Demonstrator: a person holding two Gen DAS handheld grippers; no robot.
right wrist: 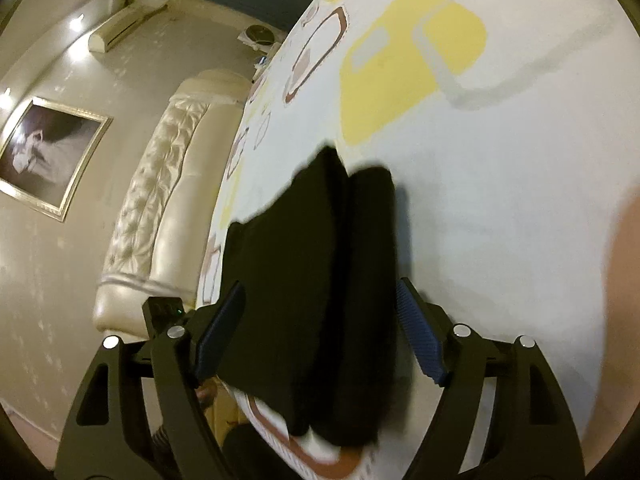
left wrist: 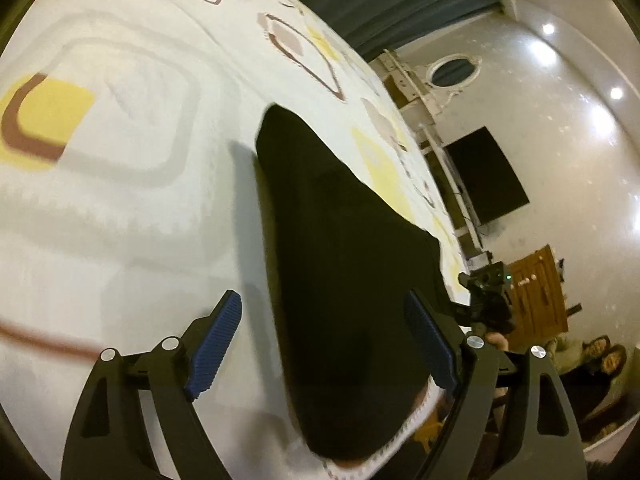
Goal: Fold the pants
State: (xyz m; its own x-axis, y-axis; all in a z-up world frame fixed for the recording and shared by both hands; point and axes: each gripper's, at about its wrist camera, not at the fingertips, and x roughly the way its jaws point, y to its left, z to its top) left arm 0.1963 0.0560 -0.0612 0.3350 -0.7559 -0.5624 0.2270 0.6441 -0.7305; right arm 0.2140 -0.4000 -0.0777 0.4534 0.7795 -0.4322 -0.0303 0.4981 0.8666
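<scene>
Left wrist view: black pants [left wrist: 344,264] lie on the patterned bedspread [left wrist: 132,216], stretching ahead between the left gripper [left wrist: 324,344] jaws, spread wide, gripping nothing. Right gripper [right wrist: 320,340] likewise stands wide over them, seemingly released after a fold.

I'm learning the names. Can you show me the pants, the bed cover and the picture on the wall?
pants [left wrist: 344,264]: left wrist view, middle of black cloth.
bed cover [right wrist: 500,184]: right wrist view, bare white part.
picture [right wrist: 48,152]: right wrist view, middle.
</scene>
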